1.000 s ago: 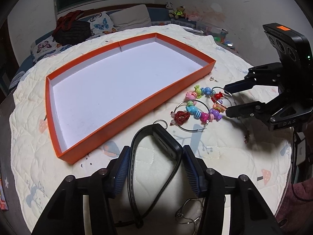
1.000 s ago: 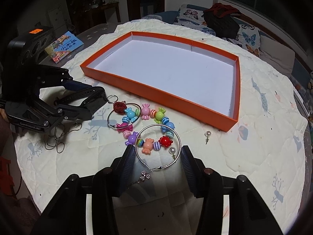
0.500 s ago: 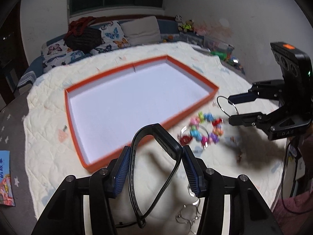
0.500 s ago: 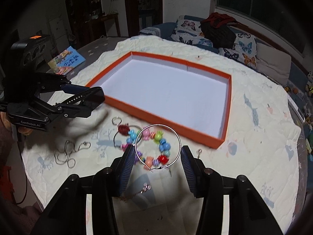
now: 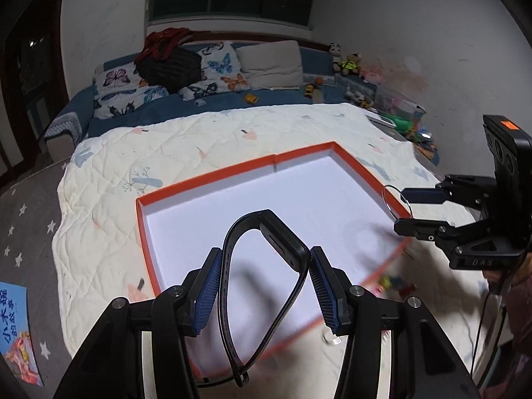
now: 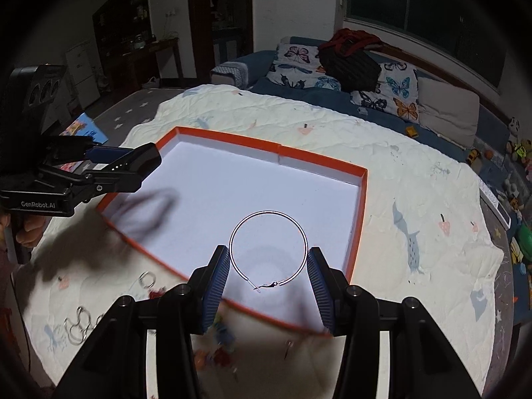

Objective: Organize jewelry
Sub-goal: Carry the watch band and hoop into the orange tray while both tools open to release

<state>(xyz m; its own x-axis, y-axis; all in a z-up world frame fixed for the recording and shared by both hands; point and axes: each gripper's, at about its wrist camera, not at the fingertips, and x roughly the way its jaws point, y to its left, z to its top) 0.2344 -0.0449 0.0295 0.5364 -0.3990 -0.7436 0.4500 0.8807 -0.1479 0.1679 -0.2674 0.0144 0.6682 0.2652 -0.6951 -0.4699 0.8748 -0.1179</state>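
Note:
An orange tray with a white floor (image 5: 206,186) (image 6: 232,138) lies on the quilted table. My left gripper (image 5: 264,267) is shut on a black wristband (image 5: 282,242) and holds it above the tray's near left part; it also shows in the right wrist view (image 6: 143,163). My right gripper (image 6: 267,262) is shut on a thin silver hoop earring (image 6: 267,212) above the tray's near edge; the hoop also shows in the left wrist view (image 5: 387,204). Colourful candy beads (image 5: 395,281) (image 6: 216,352) lie blurred on the quilt outside the tray.
Small silver rings (image 6: 78,327) and a loop (image 6: 147,278) lie on the quilt by the tray's left corner. A small pin (image 6: 288,347) lies near the front. A sofa with butterfly cushions (image 5: 186,79) stands behind. A blue book (image 5: 16,329) lies on the floor.
Both grippers rose off the quilt and moved over the tray, the left carrying the wristband, the right the hoop. The beads stayed on the quilt.

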